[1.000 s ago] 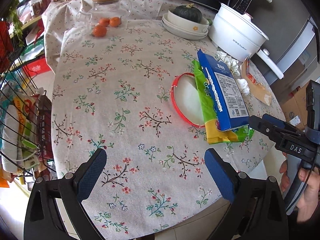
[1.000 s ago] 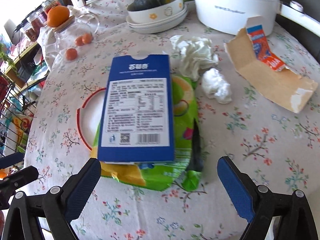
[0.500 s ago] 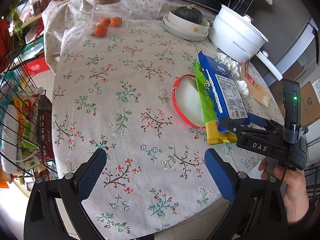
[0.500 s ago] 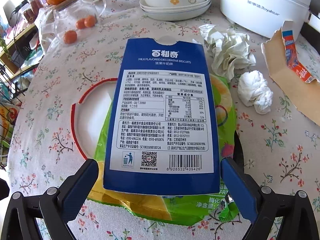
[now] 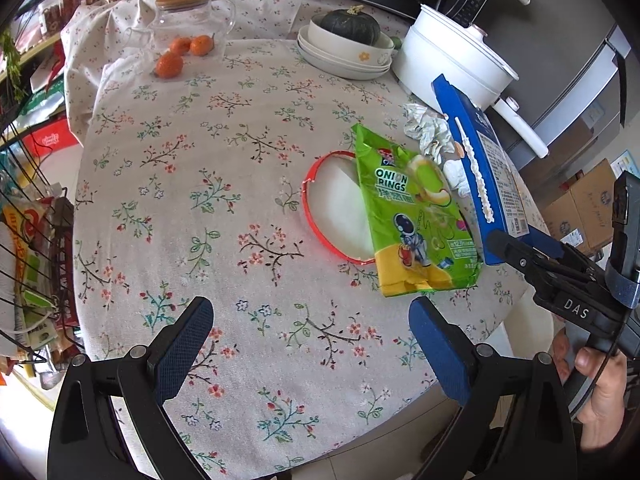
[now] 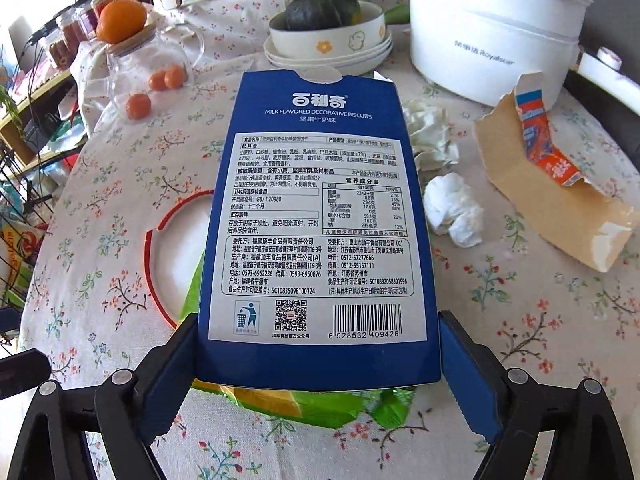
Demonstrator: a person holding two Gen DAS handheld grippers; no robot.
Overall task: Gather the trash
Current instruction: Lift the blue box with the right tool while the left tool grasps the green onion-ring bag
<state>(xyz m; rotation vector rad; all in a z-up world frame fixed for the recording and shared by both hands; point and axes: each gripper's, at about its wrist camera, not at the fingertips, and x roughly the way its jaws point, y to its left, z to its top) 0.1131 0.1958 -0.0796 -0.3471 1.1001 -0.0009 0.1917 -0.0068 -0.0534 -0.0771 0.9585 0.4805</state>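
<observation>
The flat blue cardboard biscuit box (image 6: 320,220) has tilted up off the green foil onion-ring packet (image 5: 416,216), between the right hand-held gripper (image 6: 320,364)'s closing pads. Pickup step; next, lift clear. The left hand-held gripper (image 5: 312,344) hovers wide open, empty.

My right gripper (image 6: 318,376) closes with the biscuit box (image 6: 320,216) between its jaws, tilted above the snack bag (image 5: 416,216), tissues (image 6: 452,208) to its right.

R gripper (image 6: 318,376) closing on biscuit box (image 6: 320,216), now lifted off onion-ring bag (image 5: 416,220).

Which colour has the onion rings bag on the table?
The onion rings bag is bright green with a yellow bottom, clearest in the left wrist view.
</observation>
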